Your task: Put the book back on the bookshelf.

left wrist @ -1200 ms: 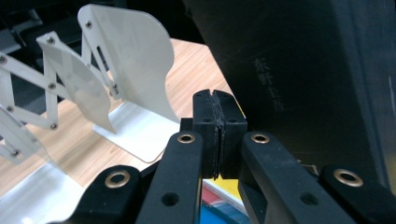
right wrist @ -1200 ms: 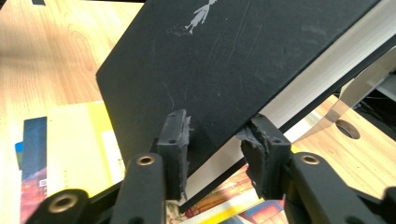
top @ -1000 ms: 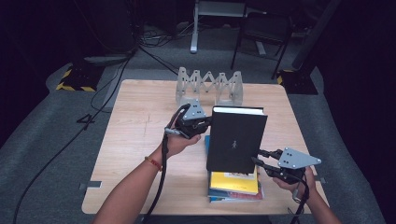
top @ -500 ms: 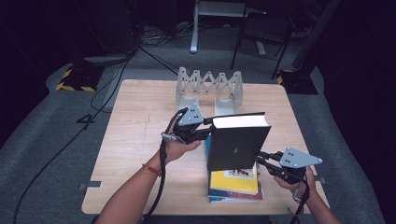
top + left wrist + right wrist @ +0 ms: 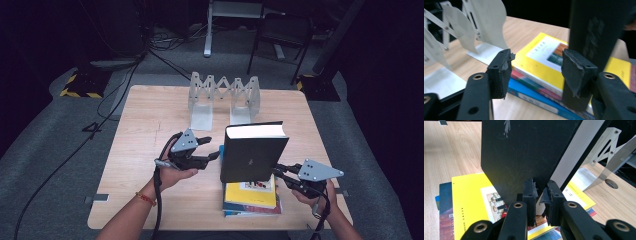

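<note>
Black book [image 5: 252,155] upright over book stack [image 5: 251,196] at near table [image 5: 145,125] edge, lower corner pinched in right gripper [image 5: 281,171], jaws clamped. Left gripper [image 5: 214,150] just left of book, jaws just opening, apart, nothing held. Accordion rack [image 5: 224,96] farther back.

black fingers [image 5: 501,72], perhaps frayed pads

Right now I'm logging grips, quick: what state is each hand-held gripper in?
Left hand-held gripper: open, jaws just been opening, holding nothing.
Right hand-held gripper: shut on the upright black hardcover book.
</note>
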